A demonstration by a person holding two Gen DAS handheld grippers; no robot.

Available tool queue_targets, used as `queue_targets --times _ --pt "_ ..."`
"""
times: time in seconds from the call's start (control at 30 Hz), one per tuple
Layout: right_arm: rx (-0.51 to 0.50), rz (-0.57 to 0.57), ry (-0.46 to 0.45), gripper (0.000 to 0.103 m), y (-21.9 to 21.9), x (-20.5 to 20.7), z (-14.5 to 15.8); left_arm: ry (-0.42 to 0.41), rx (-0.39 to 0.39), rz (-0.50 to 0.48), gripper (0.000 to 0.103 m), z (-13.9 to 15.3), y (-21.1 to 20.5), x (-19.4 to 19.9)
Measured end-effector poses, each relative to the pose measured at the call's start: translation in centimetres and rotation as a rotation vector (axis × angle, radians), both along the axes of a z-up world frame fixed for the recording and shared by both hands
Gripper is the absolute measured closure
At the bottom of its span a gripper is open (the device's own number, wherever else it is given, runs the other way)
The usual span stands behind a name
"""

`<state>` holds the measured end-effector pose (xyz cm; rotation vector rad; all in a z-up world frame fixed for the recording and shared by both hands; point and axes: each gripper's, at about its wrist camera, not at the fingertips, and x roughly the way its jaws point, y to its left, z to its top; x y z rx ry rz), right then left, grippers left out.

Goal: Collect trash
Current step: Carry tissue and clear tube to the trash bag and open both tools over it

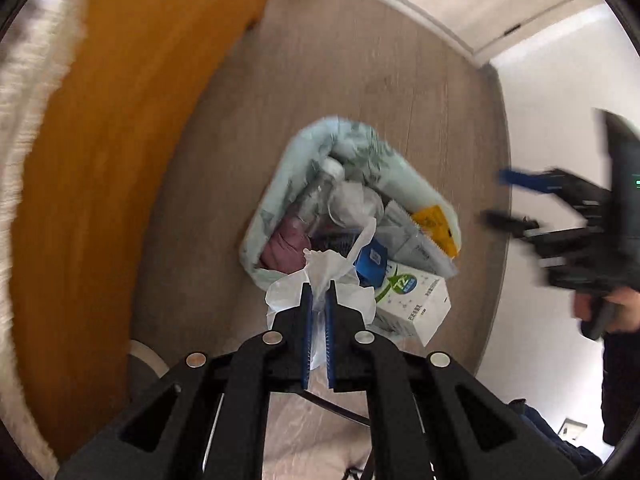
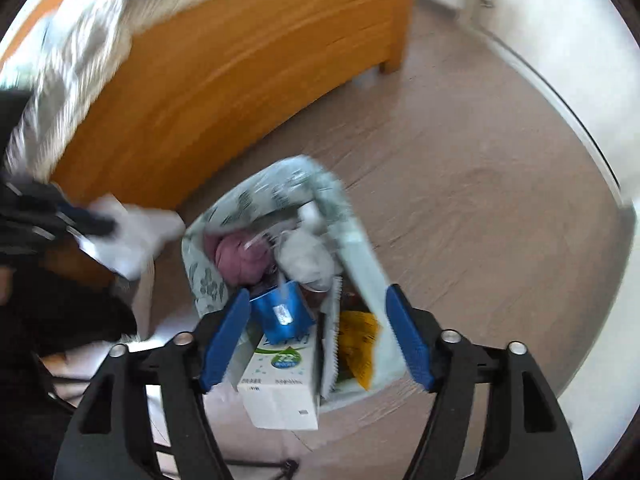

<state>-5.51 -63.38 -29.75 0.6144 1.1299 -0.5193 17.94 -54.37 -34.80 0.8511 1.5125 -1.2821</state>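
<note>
Crumpled white tissue [image 1: 320, 280] pinched in left tool [image 1: 319, 300], directly above full patterned bin [image 1: 276, 184]; right tool [image 2: 316, 332] gaped empty.

Bright daylight, perhaps window-lit; heavy motion blur, fisheye-bent edges

Floor [image 1: 360, 60] (wood-look) under trash bin [image 1: 280, 184]

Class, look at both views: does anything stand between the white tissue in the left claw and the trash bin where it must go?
Nothing visible: the white tissue in the left claw hangs over the bin.
</note>
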Motion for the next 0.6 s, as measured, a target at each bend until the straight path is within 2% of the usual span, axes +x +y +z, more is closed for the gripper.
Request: queue_targets --times 0.13,0.23,0.27,0.3,0.33,0.37,0.47,0.6 --pt "0.030 -0.175 -0.065 0.031 -0.4 -5.5 0.8 -0.007 0.069 -0.035 0.100 -3.4 -2.0 -1.7" --pt "0.038 -0.226 -0.070 0.031 0.2 -8.1 0.3 0.026 0.071 -0.019 0.100 -5.1 -3.1 -2.6" --pt "0.045 -0.233 -0.066 0.031 0.2 -8.5 0.1 0.000 0.064 -0.007 0.093 -5.4 -3.5 -2.9" --pt "0.056 -0.238 -0.064 0.031 0.3 -8.8 -0.1 -0.054 0.073 0.000 0.058 -5.8 -3.8 -3.1" --pt "0.069 -0.245 -0.063 0.031 0.4 -8.9 -0.5 -0.126 0.103 0.004 0.038 -6.3 -4.2 -3.3" --pt "0.083 -0.246 -0.062 0.031 0.0 -8.9 -0.6 -0.162 0.115 0.015 0.030 -6.6 -4.3 -3.3" --pt "0.089 -0.236 -0.056 0.031 0.4 -8.4 -0.6 -0.133 0.113 0.050 0.029 -6.1 -3.4 -2.3" --pt "0.084 -0.216 -0.067 0.031 0.5 -6.9 -0.6 -0.171 0.117 0.098 0.029 -4.8 -2.0 -0.2"
